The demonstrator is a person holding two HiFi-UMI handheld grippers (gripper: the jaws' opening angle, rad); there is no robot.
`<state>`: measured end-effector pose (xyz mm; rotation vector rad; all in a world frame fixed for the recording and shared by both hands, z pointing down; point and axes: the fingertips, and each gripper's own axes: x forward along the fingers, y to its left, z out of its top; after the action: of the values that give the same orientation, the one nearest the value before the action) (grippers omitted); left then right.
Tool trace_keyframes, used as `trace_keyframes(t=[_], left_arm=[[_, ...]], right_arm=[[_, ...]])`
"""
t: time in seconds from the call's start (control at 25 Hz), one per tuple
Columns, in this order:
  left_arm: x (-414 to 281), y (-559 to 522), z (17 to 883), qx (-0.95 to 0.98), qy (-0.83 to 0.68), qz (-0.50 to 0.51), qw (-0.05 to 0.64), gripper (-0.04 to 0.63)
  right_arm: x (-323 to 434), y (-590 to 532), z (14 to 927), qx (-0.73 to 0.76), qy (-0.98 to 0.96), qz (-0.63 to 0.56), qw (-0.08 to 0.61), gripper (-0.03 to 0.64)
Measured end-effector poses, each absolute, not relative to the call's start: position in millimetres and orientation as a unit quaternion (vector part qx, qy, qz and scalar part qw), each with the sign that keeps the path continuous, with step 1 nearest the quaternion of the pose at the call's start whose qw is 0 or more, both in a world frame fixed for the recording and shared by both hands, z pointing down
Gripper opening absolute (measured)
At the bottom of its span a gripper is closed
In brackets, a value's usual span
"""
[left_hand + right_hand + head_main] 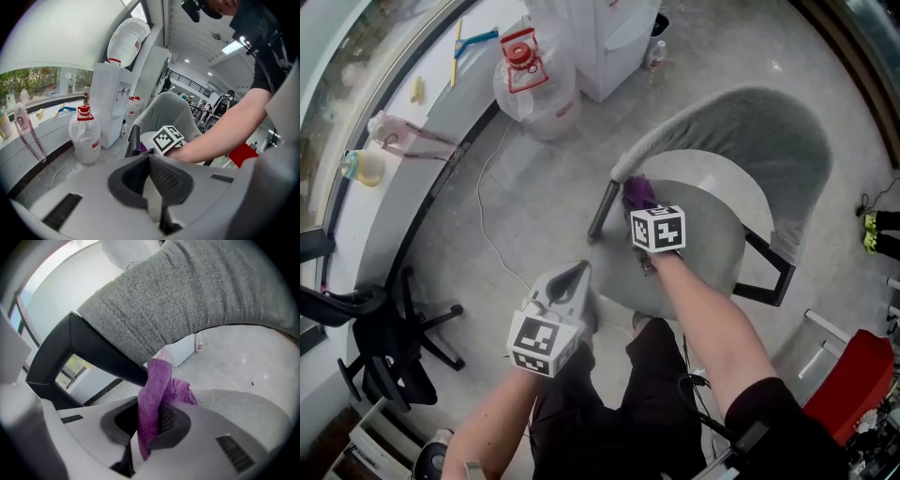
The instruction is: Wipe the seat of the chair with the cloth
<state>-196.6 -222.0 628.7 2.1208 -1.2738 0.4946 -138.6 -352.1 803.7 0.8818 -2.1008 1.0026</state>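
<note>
the right gripper (637, 201) is clenched on the purple cloth (637, 191); in the right gripper view the cloth (156, 389) is pinched between the jaws, with one fold standing up above them and the rest bunched just beyond the tips. this gripper is over the grey seat (715, 236) of the chair, at the seat's left side. the cloth sits ahead of its tips, close to the black armrest bar (603, 210) that slopes just left of the gripper. whether the cloth touches the seat cannot be told. the grey fabric backrest (757, 134) curves beyond and to the right of the gripper.

the left gripper (573, 278) has its jaws pressed together with nothing between them, as the left gripper view (151, 172) shows. it hangs left of the right gripper and nearer the person, off the seat's near left edge, over the floor (534, 197).

far ahead of the left gripper stand a large water bottle (534, 77) with a red cap and a white dispenser (611, 45).
</note>
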Motion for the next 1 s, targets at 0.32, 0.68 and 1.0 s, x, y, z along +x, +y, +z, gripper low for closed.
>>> trace_keyframes(t=[0.32,0.68,1.0], left_arm=[[-186,-224,600,0.816,-0.471,0.179,0.284,-0.003],[-151,-214,545,0.847,-0.436,0.17,0.253,-0.003],[-134,-199,476,0.868,-0.414,0.156,0.227,-0.003]], right_arm=[[-107,-353,747,0.386,-0.803,0.368,0.266,0.037],[-56,-338,652,0.427,-0.807,0.361,0.189,0.037],[-9,-306,535,0.46,-0.817,0.323,0.129,0.037]])
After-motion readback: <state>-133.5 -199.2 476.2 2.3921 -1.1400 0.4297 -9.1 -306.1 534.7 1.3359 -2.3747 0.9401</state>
